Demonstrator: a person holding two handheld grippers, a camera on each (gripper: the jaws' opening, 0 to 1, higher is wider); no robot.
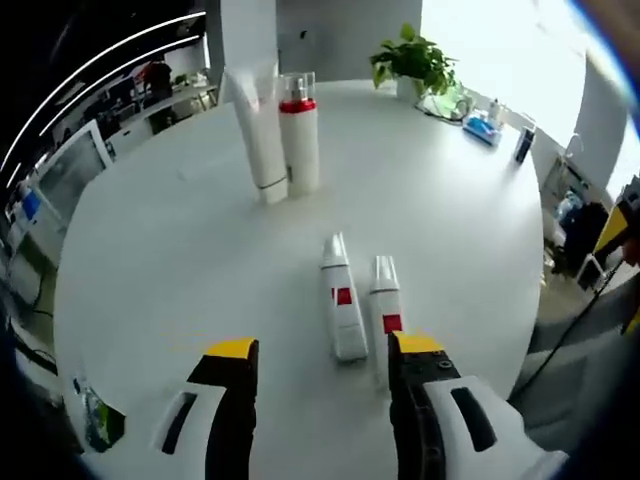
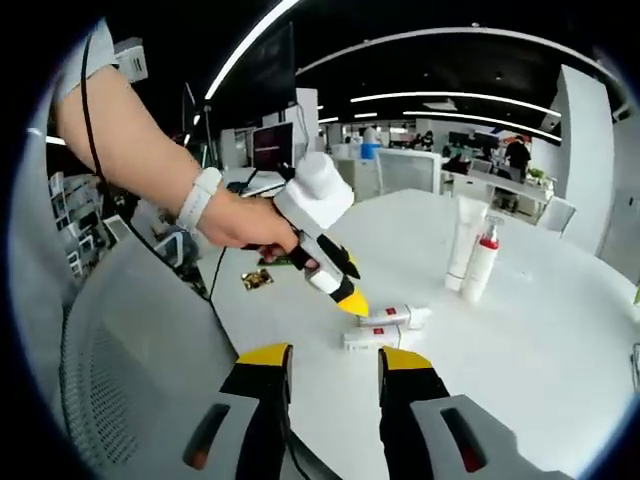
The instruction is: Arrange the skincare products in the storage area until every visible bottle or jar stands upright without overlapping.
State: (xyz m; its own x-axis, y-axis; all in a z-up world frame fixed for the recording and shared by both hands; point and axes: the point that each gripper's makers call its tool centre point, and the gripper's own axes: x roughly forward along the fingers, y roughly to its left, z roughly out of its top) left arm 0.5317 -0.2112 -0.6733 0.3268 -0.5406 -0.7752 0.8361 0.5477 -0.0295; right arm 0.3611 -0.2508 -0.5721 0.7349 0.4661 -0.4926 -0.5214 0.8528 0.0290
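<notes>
In the left gripper view the left hand-held gripper (image 1: 322, 352) hangs low over a round white surface (image 1: 150, 260), its two yellow-tipped jaws spread wide with nothing between them. Just ahead of the jaws lie two small white tubes with red labels, side by side and nearly parallel: the left lying tube (image 1: 342, 297) rests in the gap ahead of the jaws, and the right lying tube (image 1: 385, 303) has its near end right at the tip of the right-hand jaw; whether they touch cannot be told. The two lying tubes look close but apart.

Farther across the surface two products stand upright and close together: a tall white tube (image 1: 258, 135) resting on its cap, and beside it a white pump bottle (image 1: 299, 133) with a red collar under a clear cap. Beyond them, at the far edge, stand a green potted plant (image 1: 413, 59) and a few small blue and dark items too small to identify.

In the right gripper view the right hand-held gripper (image 2: 331, 362) is held back from the products over the near edge of the surface, jaws parted and empty. A grey mesh chair back (image 2: 130, 350) sits below to its left. A person's hand (image 2: 245, 220) grips the left hand-held gripper there, its yellow tip pointing down at the lying tubes.
</notes>
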